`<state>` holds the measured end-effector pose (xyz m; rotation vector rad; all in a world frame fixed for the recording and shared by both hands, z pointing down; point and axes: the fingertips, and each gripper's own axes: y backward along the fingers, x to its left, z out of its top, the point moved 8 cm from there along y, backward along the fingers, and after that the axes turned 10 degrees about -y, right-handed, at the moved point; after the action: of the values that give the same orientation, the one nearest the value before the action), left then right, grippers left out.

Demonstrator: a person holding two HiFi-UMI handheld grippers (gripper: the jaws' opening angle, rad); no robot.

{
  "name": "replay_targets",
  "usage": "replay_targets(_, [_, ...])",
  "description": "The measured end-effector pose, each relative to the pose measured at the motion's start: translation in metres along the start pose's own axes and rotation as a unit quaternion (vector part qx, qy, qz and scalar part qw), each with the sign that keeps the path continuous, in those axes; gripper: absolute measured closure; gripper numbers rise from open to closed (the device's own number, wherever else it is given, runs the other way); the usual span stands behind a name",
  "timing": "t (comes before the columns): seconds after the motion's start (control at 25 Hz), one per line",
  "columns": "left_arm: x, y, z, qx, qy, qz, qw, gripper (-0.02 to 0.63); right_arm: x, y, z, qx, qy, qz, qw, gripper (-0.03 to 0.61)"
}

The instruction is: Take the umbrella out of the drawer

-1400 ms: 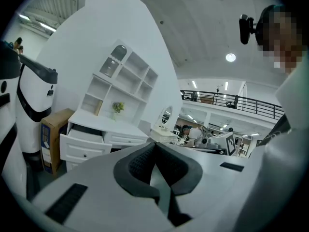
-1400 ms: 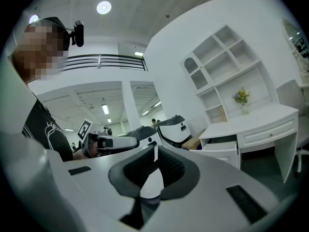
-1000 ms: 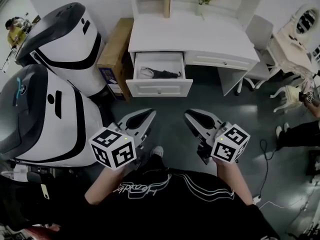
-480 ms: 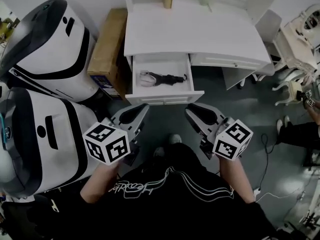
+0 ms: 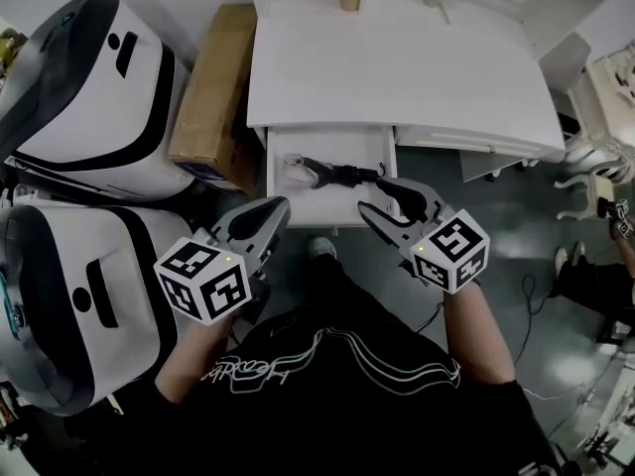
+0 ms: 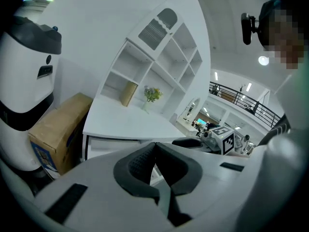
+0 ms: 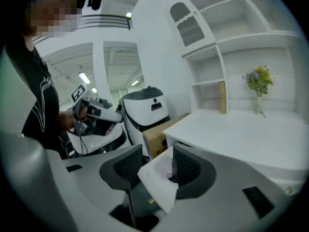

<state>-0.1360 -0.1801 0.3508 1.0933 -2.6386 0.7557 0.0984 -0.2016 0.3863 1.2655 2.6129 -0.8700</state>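
Note:
A black folded umbrella (image 5: pixel 342 175) lies across the open white drawer (image 5: pixel 275 172) of the desk, its pale end at the left. My right gripper (image 5: pixel 382 198) hangs over the drawer's front right corner, close to the umbrella's right end. Its jaws have just been opening and stand open. In the right gripper view (image 7: pixel 158 151) a white corner of the drawer shows in the gap, with no pad pressing on it. My left gripper (image 5: pixel 280 204) is shut and empty, just short of the drawer's front left; its tips meet in the left gripper view (image 6: pixel 154 146).
The white desk (image 5: pixel 397 67) carries a shelf unit with a small vase of flowers (image 7: pixel 259 81). A cardboard box (image 5: pixel 213 87) stands left of the drawer. Two big white-and-black shells (image 5: pixel 89 97) (image 5: pixel 79 296) crowd the left side. A white chair (image 5: pixel 595 157) stands at the right.
Both grippers have moved forward to the drawer, which now lies right at their tips. The right jaws went from shut to open. The umbrella has not moved.

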Motion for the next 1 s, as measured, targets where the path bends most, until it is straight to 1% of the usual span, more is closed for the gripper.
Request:
replay_targets(0.12, [0.025, -0.021, 0.009, 0.013, 0.01, 0.003, 0.9999, 0.595, -0.032, -0.044, -0.001, 0.08, 0.058, -0.002, 0.995, 0.363])
replay_targets(0.2, [0.041, -0.034, 0.012, 0.018, 0.016, 0.005, 0.9997, 0.595, -0.05, -0.071, -0.008, 0.122, 0.077, 0.006, 0.989, 0.357])
replay_targets(0.28, [0.055, -0.046, 0.012, 0.021, 0.028, 0.008, 0.9994, 0.595, -0.062, -0.097, -0.015, 0.159, 0.095, 0.022, 0.982, 0.353])
replay_targets(0.36, [0.067, -0.053, 0.008, 0.025, 0.042, 0.011, 0.9987, 0.595, -0.071, -0.122, -0.025, 0.2, 0.12, 0.037, 0.972, 0.347])
replay_targets(0.48, [0.087, -0.06, -0.001, 0.035, 0.061, 0.018, 0.9974, 0.595, -0.084, -0.163, -0.043, 0.263, 0.175, 0.042, 0.948, 0.342])
replay_targets(0.6, [0.107, -0.064, -0.006, 0.039, 0.077, 0.028, 0.9959, 0.595, -0.096, -0.2, -0.07, 0.327, 0.228, 0.043, 0.916, 0.342])
replay_targets(0.68, [0.117, -0.064, -0.008, 0.043, 0.082, 0.04, 0.995, 0.595, -0.103, -0.22, -0.091, 0.366, 0.249, 0.048, 0.895, 0.339])
replay_targets(0.76, [0.127, -0.066, -0.01, 0.047, 0.079, 0.052, 0.9944, 0.595, -0.111, -0.238, -0.106, 0.396, 0.264, 0.046, 0.878, 0.337])
replay_targets(0.8, [0.131, -0.067, -0.011, 0.049, 0.079, 0.056, 0.9941, 0.595, -0.115, -0.246, -0.111, 0.406, 0.271, 0.043, 0.872, 0.337])
replay_targets(0.84, [0.135, -0.068, -0.012, 0.049, 0.081, 0.059, 0.9938, 0.595, -0.119, -0.253, -0.114, 0.411, 0.276, 0.04, 0.868, 0.337])
replay_targets(0.92, [0.141, -0.069, -0.014, 0.051, 0.088, 0.063, 0.9928, 0.595, -0.123, -0.264, -0.119, 0.416, 0.284, 0.036, 0.863, 0.337])
replay_targets(1.0, [0.147, -0.069, -0.017, 0.054, 0.093, 0.068, 0.9919, 0.595, -0.126, -0.273, -0.124, 0.422, 0.3, 0.035, 0.855, 0.336])
